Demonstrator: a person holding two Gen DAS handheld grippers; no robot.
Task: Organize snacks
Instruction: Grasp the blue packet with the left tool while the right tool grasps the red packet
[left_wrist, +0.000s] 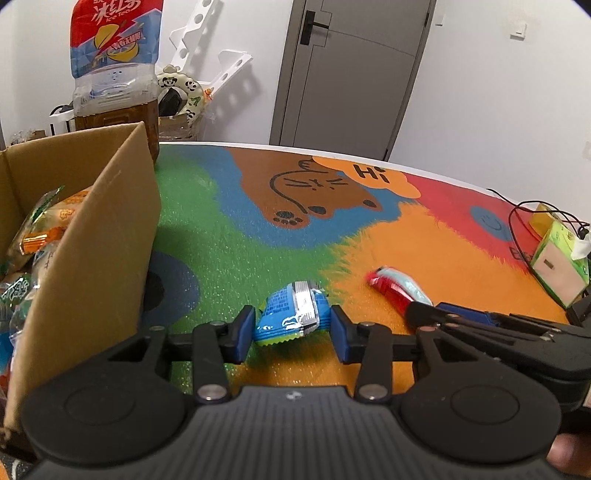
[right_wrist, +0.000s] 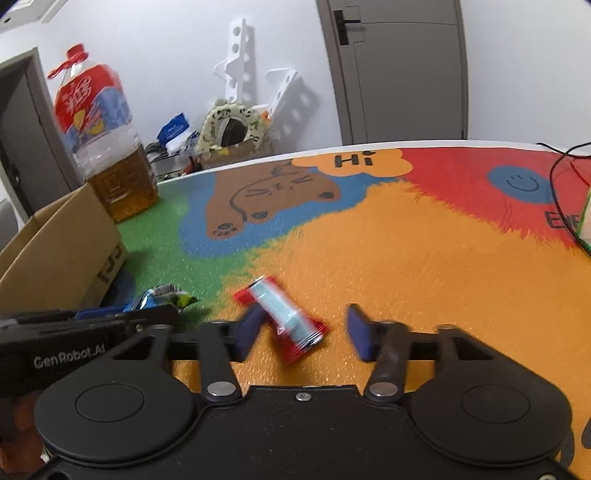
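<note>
A blue snack packet (left_wrist: 291, 314) lies on the colourful mat between the blue pads of my left gripper (left_wrist: 293, 332), which is shut on it. Its crimped end (right_wrist: 173, 295) shows in the right wrist view beside that gripper (right_wrist: 147, 317). A red and pale-blue snack packet (right_wrist: 288, 321) lies aslant between the jaws of my right gripper (right_wrist: 301, 332). The left pad (right_wrist: 249, 328) touches it, while the right pad (right_wrist: 360, 336) stands clear, so this gripper is open. An open cardboard box (left_wrist: 92, 258) at the left holds several snack packets (left_wrist: 37, 229).
A large ice tea bottle (left_wrist: 114, 74) stands behind the box at the table's far left. A green tissue box (left_wrist: 557, 262) and a black cable (left_wrist: 517, 221) lie at the right edge. The mat (right_wrist: 406, 240) is bare orange and red ahead.
</note>
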